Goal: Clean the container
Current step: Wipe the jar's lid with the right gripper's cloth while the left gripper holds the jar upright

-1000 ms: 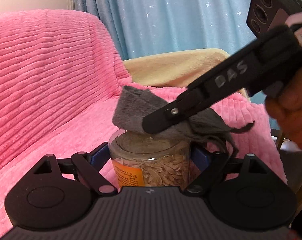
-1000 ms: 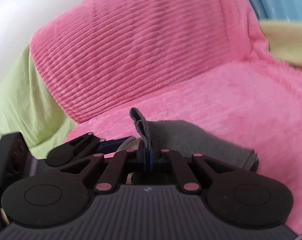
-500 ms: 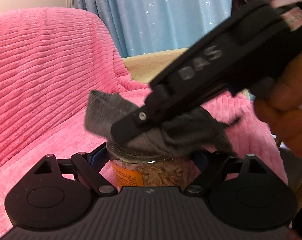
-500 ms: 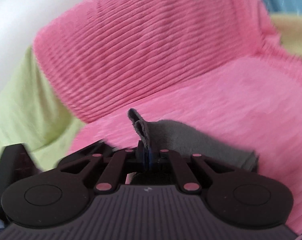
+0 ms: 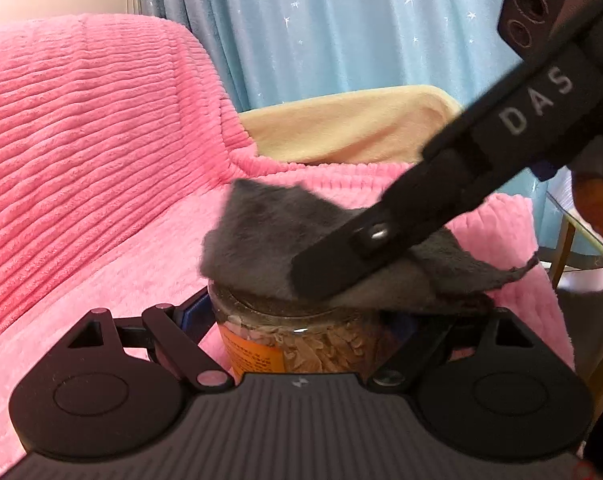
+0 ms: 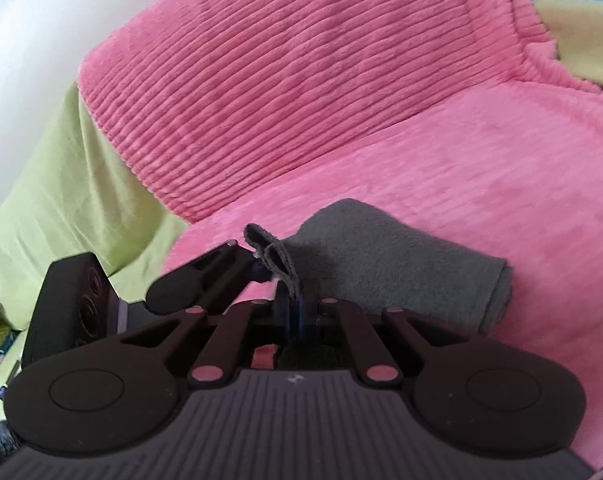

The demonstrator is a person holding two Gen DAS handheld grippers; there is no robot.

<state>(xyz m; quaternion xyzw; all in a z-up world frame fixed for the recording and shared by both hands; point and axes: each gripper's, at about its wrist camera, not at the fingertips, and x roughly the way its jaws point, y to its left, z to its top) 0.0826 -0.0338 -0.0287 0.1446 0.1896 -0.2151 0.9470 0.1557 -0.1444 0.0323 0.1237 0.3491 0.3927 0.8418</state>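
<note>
Left wrist view: left gripper (image 5: 297,316) jaws clamped on the sides of a clear jar (image 5: 301,344) with an orange label, held over the pink blanket (image 5: 101,152); a grey cloth (image 5: 261,240) sits on the jar's top, pressed down by the right gripper (image 5: 321,276) coming in from the right, hand (image 5: 597,200) at the frame edge. Right wrist view: right gripper jaws shut together on a fold of the cloth, the rest draped to the right, jar itself hidden underneath.
</note>
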